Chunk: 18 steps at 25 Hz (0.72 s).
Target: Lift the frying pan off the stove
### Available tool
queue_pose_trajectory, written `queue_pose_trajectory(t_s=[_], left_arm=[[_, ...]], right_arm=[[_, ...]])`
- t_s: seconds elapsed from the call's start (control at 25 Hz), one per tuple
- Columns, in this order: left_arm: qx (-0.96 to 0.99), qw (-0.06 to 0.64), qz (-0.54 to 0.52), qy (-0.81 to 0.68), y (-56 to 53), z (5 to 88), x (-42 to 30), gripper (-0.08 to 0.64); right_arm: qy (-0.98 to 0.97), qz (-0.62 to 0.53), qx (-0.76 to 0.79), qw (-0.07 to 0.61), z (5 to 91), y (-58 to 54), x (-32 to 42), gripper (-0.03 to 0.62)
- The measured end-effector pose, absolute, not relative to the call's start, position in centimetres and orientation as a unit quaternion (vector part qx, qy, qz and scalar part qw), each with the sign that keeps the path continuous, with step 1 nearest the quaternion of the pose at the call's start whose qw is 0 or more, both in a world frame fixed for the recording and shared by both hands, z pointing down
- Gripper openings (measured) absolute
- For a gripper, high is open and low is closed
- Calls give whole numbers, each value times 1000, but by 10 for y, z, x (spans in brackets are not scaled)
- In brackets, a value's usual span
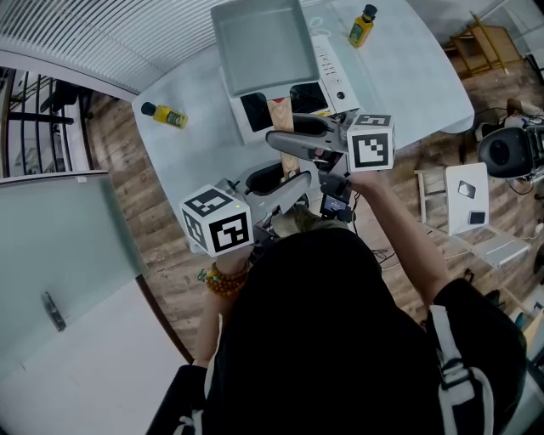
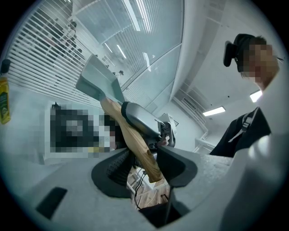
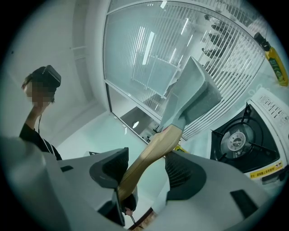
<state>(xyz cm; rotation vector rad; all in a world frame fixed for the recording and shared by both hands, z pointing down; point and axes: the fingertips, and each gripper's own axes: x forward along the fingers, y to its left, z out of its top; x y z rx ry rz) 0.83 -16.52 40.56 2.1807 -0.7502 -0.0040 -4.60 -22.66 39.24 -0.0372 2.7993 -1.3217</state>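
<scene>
Status: frying pan (image 1: 263, 42) is up off the stove (image 1: 336, 72), held above it at 12 o'clock from both tongs. Left tongs (image 1: 276, 185) are clamped on the butt end of the wooden handle (image 1: 280, 115); right tongs (image 1: 293, 144) are closed around the same handle higher up, nearer the pan. Only the head view shows the layout: pale counter (image 1: 187, 153), one yellow bottle (image 1: 166, 115) at 9 o'clock of the stove, a second bottle (image 1: 361, 25) at 1 o'clock. Right gripper view alone exposes the burner (image 3: 237, 142) with black grate arms, sitting clear of the pan. Left gripper view shows the right tongs' grey jaw lying across the handle. Pan is square, matte grey with sloped walls; the handle is light, smooth, curved wood; tong pads are black and ribbed.
</scene>
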Motion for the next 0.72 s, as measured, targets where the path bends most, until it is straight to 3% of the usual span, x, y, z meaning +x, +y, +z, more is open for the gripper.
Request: queue_pose_trajectory(t_s=[0.72], left_arm=[[862, 412, -3, -296, -167, 408, 6, 187]], right_arm=[[897, -440, -15, 37, 396, -229, -46, 233]])
